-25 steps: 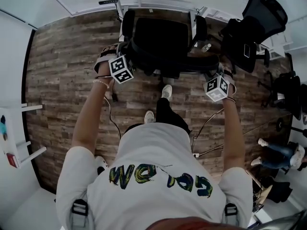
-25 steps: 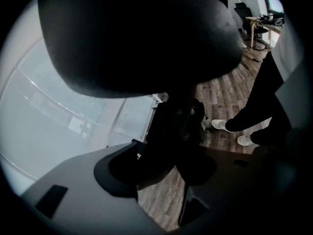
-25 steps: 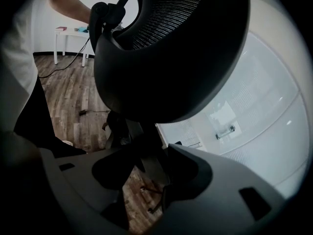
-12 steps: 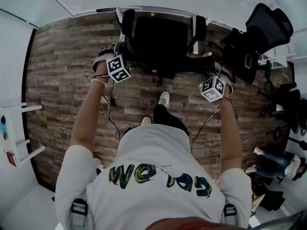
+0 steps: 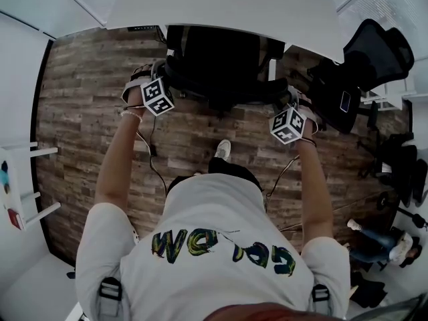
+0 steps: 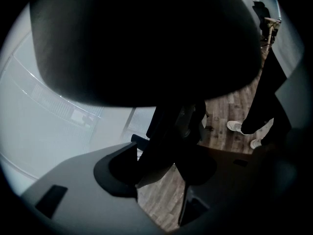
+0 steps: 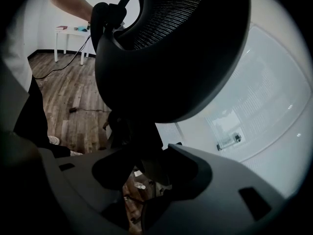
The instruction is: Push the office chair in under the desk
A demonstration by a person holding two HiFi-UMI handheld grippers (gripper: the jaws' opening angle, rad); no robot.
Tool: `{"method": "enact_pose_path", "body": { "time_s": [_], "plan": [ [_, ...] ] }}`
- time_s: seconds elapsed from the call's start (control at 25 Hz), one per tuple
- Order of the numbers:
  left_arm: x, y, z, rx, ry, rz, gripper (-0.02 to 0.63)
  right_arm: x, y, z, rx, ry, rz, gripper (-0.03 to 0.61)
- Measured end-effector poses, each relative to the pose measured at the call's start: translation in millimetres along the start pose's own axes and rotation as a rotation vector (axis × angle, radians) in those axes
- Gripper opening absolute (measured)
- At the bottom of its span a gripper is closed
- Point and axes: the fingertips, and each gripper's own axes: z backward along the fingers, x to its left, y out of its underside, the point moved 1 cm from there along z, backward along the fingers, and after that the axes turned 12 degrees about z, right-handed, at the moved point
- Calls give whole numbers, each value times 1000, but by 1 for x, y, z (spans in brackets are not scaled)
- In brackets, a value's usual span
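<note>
The office chair [image 5: 224, 62] stands square to the white desk [image 5: 221, 5], seat facing in, its front edge and armrests already tucked beneath the desktop while the backrest is clear on the person's side, so I'd judge the push partly done with a fair stretch of seat to go. The left gripper [image 5: 160, 79] is on the left edge of the backrest and the right gripper [image 5: 284, 102] on the right edge, about level with each other. That even spacing makes sense, since a chair on castors swings round if it is shoved from one side only. In each gripper view a dark strut of the chair's back runs through the gap between the jaws and the backrest looms just above. It is murky there, but both claws look clamped on that frame rather than merely resting against it, which would give steering as well as thrust. Both arms are stretched forward, one shoe [image 5: 223, 149] planted on the wood floor [image 5: 87, 92] behind the chair. A second chair [image 5: 374, 45] sits well off to the right, out of the way.
</note>
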Motion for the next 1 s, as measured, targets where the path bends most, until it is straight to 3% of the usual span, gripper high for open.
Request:
{"method": "enact_pose_path", "body": {
  "time_s": [0.56, 1.0],
  "plan": [
    [56, -37, -59, 15, -27, 15, 239, -75, 11, -62, -30, 11, 15, 212],
    [94, -54, -95, -8, -27, -3, 238, -115, 10, -98, 20, 6, -13, 216]
  ]
}}
